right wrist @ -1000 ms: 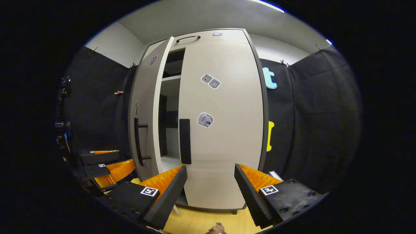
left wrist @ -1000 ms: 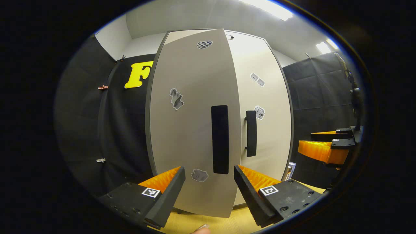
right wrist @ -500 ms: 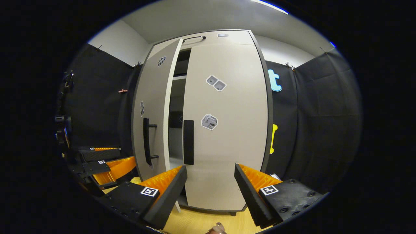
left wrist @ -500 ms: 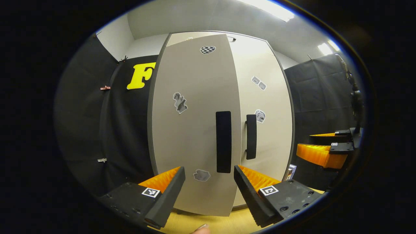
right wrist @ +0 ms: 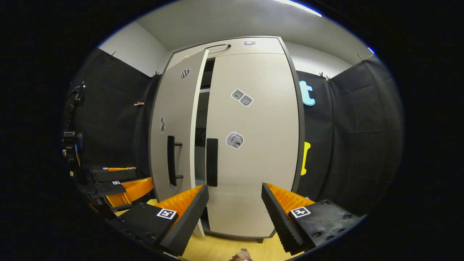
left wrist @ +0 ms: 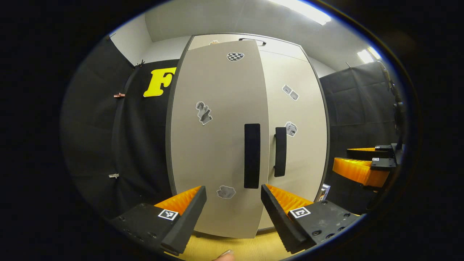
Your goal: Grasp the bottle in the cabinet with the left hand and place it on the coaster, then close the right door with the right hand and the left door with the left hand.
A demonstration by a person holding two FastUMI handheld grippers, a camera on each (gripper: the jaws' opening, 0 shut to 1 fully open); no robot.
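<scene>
Your left door has swung nearer shut over the last second — only a narrow gap remains beside the closed right door. Both your left gripper and right gripper stay spread, empty. I can't spot the bottle — keep pushing.

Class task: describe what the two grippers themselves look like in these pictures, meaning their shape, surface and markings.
The left gripper and the right gripper look alike: two wedge-shaped fingers with ribbed inner faces, tapering forward. Each finger sits on a dark block with small screws and carries a square black-and-white marker. A fingertip of the holding hand peeks in below. No sleeve or cable can be made out.
</scene>
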